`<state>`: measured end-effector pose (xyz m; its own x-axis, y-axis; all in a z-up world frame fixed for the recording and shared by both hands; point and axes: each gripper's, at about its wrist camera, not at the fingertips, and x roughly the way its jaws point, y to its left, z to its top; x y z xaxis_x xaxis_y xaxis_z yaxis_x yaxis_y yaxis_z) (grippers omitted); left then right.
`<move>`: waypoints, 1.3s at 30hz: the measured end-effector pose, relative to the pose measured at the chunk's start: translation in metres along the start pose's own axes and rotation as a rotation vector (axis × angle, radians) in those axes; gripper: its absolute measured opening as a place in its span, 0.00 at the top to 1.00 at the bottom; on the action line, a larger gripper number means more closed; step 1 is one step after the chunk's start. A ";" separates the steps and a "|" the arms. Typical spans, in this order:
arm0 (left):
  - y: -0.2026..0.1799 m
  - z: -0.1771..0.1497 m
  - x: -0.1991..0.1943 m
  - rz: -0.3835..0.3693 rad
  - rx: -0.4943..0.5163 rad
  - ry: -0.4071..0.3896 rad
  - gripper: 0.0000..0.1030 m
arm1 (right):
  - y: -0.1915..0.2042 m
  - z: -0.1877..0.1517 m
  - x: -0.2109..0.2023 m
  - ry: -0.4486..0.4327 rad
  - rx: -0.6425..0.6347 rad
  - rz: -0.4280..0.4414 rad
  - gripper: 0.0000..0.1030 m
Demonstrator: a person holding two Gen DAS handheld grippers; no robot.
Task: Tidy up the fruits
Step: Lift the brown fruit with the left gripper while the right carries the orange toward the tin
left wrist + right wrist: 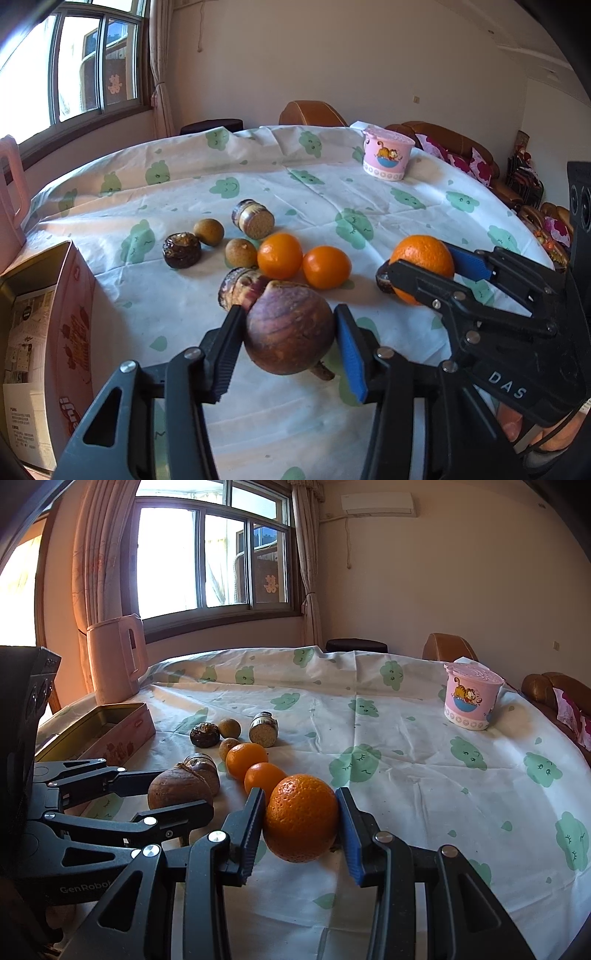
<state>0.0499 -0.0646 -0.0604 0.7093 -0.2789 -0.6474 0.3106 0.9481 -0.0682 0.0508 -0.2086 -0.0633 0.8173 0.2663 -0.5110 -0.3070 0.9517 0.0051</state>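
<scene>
Your left hand-held gripper [290, 341] is clamped on the big purple-brown round fruit [290, 328], both pads pressed against its sides, near the front edge of the desk [424, 221]. Whether the fruit is touching the cloth, can't tell. Your right hand-held gripper [301, 821] is squeezed tight on the big orange [302, 816], one pad on each side, and that one sits at the near end of the fruit line.

Just past it you've got two smaller oranges [246, 761] touching each other in a row heading away from you. Beyond those sit two little tan round fruits [208, 232], a dark wrinkly one with a hollow top [182, 250], and a short cut piece lying on its side [253, 218]. Another striped purple chunk [239, 288] sits right behind the fruit in your left gripper.

Over on the left of the desk there's an open pink tin box [110, 727] with a pink jug [114, 659] behind it. Far right, a pink cartoon-cat cup [471, 698] stands upright, well apart from the fruit.
</scene>
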 end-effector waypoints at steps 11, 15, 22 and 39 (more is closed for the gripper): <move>0.012 -0.002 -0.015 0.030 -0.060 -0.096 0.51 | 0.006 -0.002 -0.008 -0.045 -0.038 0.004 0.60; 0.012 -0.002 -0.018 0.040 -0.063 -0.118 0.51 | 0.009 -0.003 -0.012 -0.070 -0.056 0.013 0.60; 0.012 -0.004 -0.025 0.058 -0.065 -0.157 0.51 | 0.010 -0.004 -0.016 -0.102 -0.070 0.017 0.60; 0.006 -0.008 -0.038 0.092 -0.042 -0.231 0.51 | 0.012 -0.007 -0.024 -0.163 -0.090 0.017 0.60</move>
<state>0.0195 -0.0465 -0.0421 0.8606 -0.2144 -0.4619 0.2153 0.9752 -0.0515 0.0240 -0.2045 -0.0567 0.8775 0.3107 -0.3653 -0.3581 0.9312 -0.0684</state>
